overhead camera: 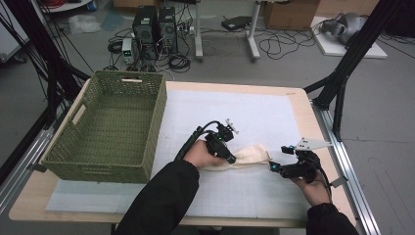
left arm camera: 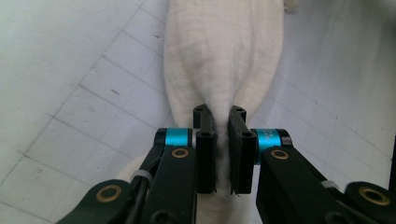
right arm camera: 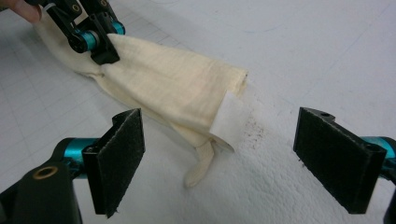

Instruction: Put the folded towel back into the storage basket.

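While the left gripper (left arm camera: 222, 154) pinches the cream cloth (overhead camera: 247, 157) lying right of the wicker basket (overhead camera: 113, 126), the right gripper (right arm camera: 219, 158) stands wide open, cloth end unclamped.

1. You worked under even, diffuse overhead light; the high view was moderately bright but soft and low in detail.
2. The white mat (overhead camera: 254, 117) reflected strongly, washing out its grid lines toward the far side.
3. In the left gripper view, the cloth (left arm camera: 224, 51) was nearly overexposed, and the near black jaws were slightly blurred.
4. In the right gripper view, shadows were faint and the pads looked soft.
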`<control>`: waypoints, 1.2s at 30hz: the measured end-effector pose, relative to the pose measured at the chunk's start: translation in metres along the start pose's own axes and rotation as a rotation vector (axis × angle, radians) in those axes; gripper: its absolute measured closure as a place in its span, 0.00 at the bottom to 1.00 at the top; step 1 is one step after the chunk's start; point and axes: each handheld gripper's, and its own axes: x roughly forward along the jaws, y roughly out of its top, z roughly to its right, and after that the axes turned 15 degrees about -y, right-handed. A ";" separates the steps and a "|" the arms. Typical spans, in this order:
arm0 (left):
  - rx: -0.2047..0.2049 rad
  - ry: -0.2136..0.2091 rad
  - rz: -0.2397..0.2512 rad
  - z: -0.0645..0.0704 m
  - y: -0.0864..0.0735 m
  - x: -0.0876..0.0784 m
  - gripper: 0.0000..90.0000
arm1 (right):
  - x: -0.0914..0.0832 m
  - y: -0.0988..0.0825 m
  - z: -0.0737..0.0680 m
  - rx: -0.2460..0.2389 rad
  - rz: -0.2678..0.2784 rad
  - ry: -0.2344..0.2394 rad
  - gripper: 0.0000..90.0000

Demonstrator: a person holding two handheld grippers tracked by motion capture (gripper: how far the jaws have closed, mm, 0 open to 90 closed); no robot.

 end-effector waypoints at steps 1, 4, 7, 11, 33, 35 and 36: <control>0.000 0.000 0.002 0.001 0.000 0.000 0.92 | -0.002 -0.001 0.000 0.000 -0.001 -0.005 0.17; -0.001 -0.006 0.014 0.001 -0.002 -0.001 0.92 | -0.008 -0.003 -0.001 0.001 0.003 -0.017 0.17; -0.004 -0.013 0.033 0.001 -0.004 -0.003 0.92 | -0.012 -0.005 0.000 0.004 0.010 -0.024 0.15; -0.025 -0.043 0.084 0.000 -0.008 -0.009 0.92 | -0.017 -0.008 0.001 0.015 0.020 -0.030 0.14; -0.199 -0.141 0.497 0.002 -0.011 -0.054 0.92 | -0.027 -0.009 0.002 0.021 0.080 -0.031 0.13; -0.210 -0.139 0.531 0.003 -0.012 -0.059 0.92 | -0.026 -0.009 0.002 0.019 0.080 -0.029 0.13; -0.217 -0.143 0.551 0.003 -0.013 -0.062 0.92 | -0.026 -0.009 0.002 0.016 0.079 -0.028 0.13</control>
